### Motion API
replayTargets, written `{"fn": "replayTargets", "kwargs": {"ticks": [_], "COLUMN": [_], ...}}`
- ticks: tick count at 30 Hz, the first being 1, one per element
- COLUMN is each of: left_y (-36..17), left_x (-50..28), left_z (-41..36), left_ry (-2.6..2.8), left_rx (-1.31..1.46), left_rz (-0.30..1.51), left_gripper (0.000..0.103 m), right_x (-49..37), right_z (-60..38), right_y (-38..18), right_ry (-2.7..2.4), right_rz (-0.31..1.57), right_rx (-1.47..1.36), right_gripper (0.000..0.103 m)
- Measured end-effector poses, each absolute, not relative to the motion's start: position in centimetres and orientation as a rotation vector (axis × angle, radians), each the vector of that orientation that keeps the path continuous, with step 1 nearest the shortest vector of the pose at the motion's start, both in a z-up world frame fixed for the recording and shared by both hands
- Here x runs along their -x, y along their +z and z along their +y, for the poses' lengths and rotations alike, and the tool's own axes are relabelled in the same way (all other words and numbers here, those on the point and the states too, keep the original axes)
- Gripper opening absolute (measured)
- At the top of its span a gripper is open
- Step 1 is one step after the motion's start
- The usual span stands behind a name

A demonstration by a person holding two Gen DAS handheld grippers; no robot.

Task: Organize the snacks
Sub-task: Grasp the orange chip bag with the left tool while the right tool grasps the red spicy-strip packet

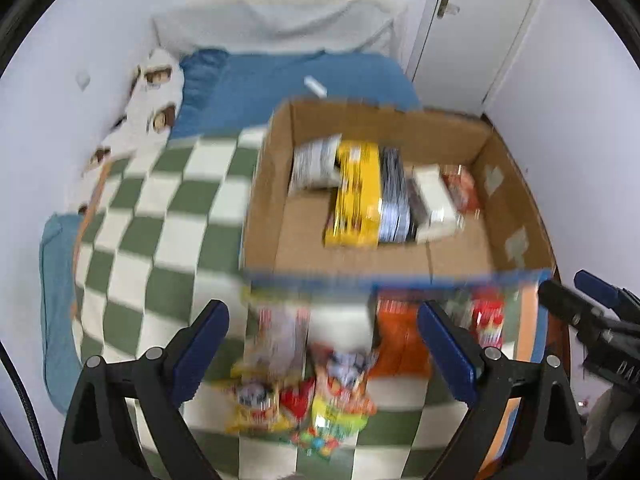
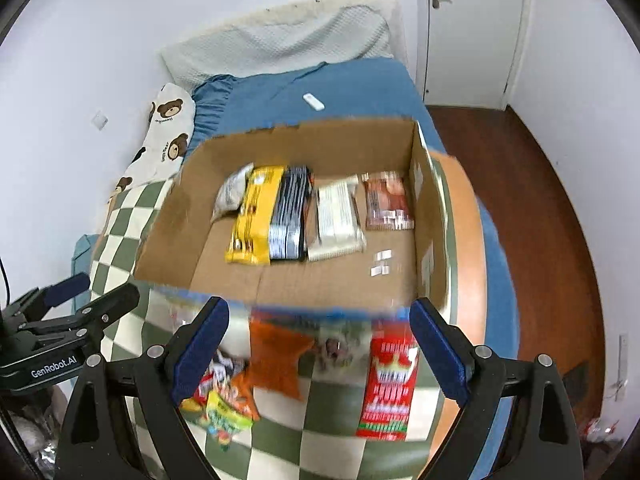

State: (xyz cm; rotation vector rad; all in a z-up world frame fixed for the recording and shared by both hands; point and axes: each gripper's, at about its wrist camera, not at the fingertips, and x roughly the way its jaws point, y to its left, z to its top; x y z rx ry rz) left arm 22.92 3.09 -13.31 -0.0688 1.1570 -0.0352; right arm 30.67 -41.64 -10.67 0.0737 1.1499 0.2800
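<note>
Both tongs gaping and empty, left gripper (image 1: 323, 344) and right gripper (image 2: 319, 346) are hovering over loose snacks (image 2: 386, 384) at frame bottom, partly filled cardboard box (image 2: 168, 216) sitting mid-frame; likely between picks, next needing one packet pinched.

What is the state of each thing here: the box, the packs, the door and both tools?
Cardboard box: open at the top, partly filled.
Yellow pack: lying flat in the box, in a row with other packs.
Red pack: outside the box, lying on the checkered blanket.
Door: closed.
Left tool: open, holding nothing.
Right tool: open, holding nothing.
</note>
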Motion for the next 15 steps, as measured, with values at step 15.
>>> {"fn": "replayTargets", "kwargs": {"ticks": [15], "left_y": [-25.8], "left_x": [-24.2], "left_z": [-6.4], "left_ry": [-0.171], "left_rx": [0.044], "left_rz": [1.438], "left_gripper": [0.096], "right_x": [-26.5], "right_z": [-47.9], "right_y": [-26.2], "right_ry": [0.099], "right_rz": [1.39], "right_rx": [-0.185], "right_gripper": [0.079]}}
